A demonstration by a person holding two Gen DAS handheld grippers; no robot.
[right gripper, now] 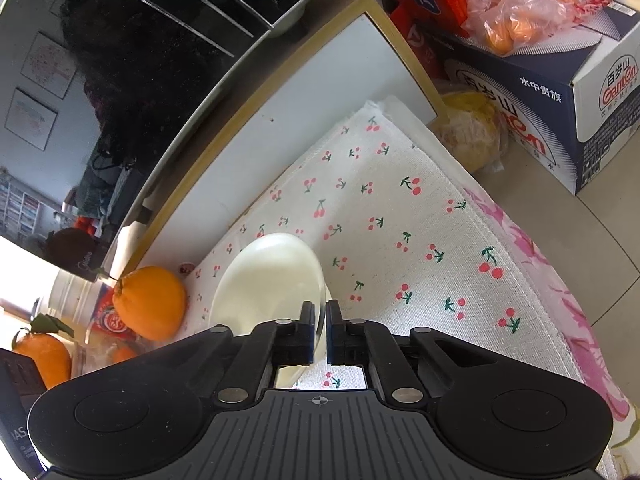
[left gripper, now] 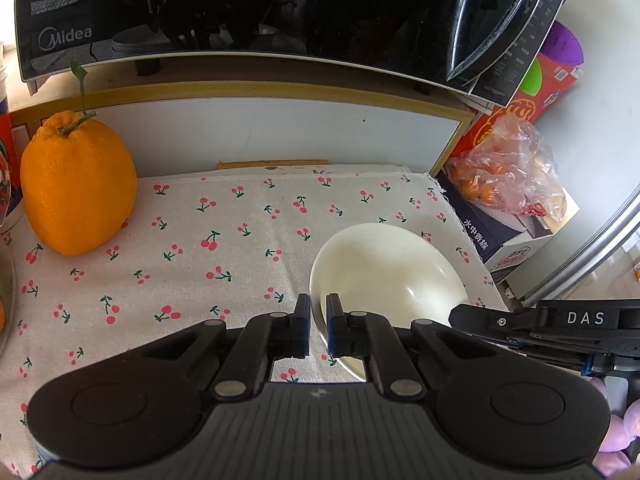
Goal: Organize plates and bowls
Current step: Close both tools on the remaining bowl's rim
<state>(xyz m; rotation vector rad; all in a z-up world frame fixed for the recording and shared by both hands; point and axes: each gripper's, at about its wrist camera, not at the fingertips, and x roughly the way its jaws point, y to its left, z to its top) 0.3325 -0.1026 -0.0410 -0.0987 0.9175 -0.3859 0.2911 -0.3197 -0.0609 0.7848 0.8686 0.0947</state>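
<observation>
Both grippers slope downward toward a cream bowl [left gripper: 384, 276] that sits on the cherry-print cloth [left gripper: 224, 248], in front of the black microwave [left gripper: 240, 8] on its white shelf.

The left gripper [left gripper: 319, 320] is clenched on the bowl's rim at the side nearest the big orange fruit [left gripper: 78, 184]; the thin rim runs between its two pads, one pad outside the wall and one inside. The right gripper [right gripper: 320, 326] pinches the rim on the opposite side, the side away from the fruit, with the edge likewise caught between its pads; from the left wrist view its finger reaches in from the right at the bowl's edge.

The bowl lies right of the fruit, well apart from it, near the cloth's edge beside the dark blue carton [right gripper: 560, 92] bearing a plastic bag [left gripper: 512, 168] of small oranges.
</observation>
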